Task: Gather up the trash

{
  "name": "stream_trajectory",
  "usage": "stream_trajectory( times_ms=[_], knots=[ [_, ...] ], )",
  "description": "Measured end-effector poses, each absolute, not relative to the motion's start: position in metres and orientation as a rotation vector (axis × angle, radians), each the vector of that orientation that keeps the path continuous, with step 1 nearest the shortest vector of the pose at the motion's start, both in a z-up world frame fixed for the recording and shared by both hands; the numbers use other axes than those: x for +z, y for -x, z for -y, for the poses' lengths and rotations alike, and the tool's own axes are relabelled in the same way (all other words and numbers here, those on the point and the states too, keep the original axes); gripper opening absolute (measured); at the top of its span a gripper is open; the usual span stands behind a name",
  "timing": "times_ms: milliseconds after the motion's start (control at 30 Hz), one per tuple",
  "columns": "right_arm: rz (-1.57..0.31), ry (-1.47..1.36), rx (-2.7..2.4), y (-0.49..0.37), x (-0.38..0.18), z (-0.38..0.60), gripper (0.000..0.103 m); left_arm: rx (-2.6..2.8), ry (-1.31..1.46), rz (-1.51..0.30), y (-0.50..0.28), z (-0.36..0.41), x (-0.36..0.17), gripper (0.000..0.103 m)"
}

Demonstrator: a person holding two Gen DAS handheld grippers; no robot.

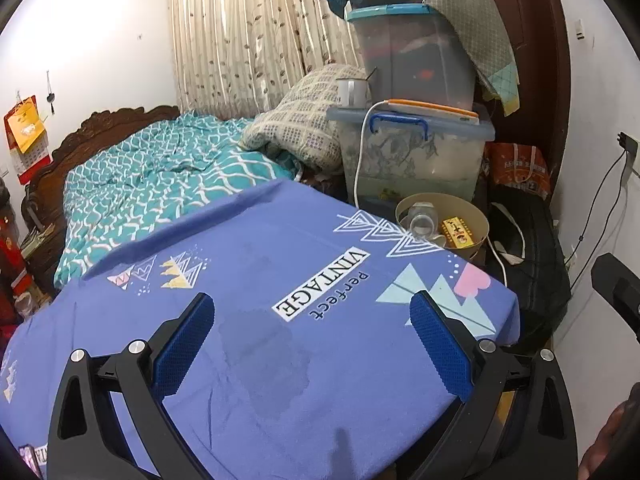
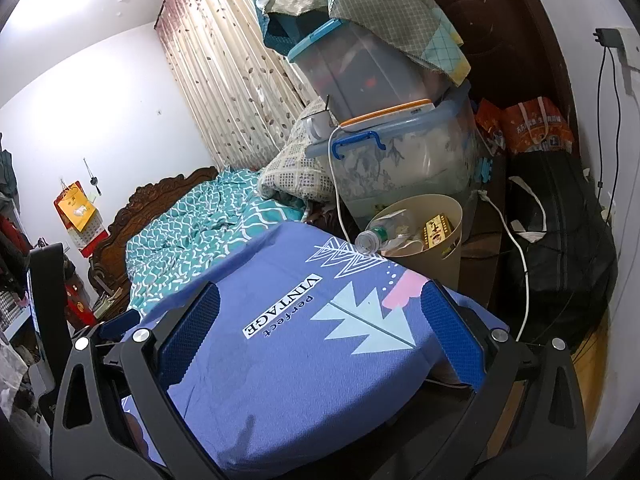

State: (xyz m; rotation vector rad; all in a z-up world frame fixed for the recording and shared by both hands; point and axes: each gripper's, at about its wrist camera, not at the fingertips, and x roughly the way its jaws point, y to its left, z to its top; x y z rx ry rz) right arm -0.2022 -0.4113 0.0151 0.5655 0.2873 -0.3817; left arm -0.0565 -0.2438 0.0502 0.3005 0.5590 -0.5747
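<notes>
The left gripper (image 1: 310, 344) hovers with its blue-padded fingers spread wide, nothing between them but the periwinkle-blue printed cloth (image 1: 248, 280) below. The right gripper (image 2: 320, 332) is likewise wide open and empty above the same cloth (image 2: 280, 360).

Ahead of both claws and to their right, just past the cloth's far edge, stands a round beige plastic waste bin (image 1: 480, 236) (image 2: 444, 256). A clear plastic bottle (image 1: 420, 222) (image 2: 380, 234) lies tilted in it, its long axis slanting across the bin. In the right wrist view its open neck points toward the claw and rests on the near rim, its base deeper inside. Beside it, further right, sits a small yellow and red carton (image 1: 458, 232) (image 2: 436, 230).

Beyond the bin are stacked translucent storage boxes with blue lids (image 1: 412, 152), and a white cable (image 2: 520, 272) hangs to the right.
</notes>
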Motion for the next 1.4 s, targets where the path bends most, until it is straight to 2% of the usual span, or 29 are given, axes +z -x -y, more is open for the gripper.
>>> stream_trajectory(
  times_ms=[1400],
  knots=[
    [-0.294,-0.562,-0.372,0.1966,0.0107,0.4045,0.1,-0.558,-0.336,-0.55,0.0591,0.2442,0.0438,0.094]
  ],
)
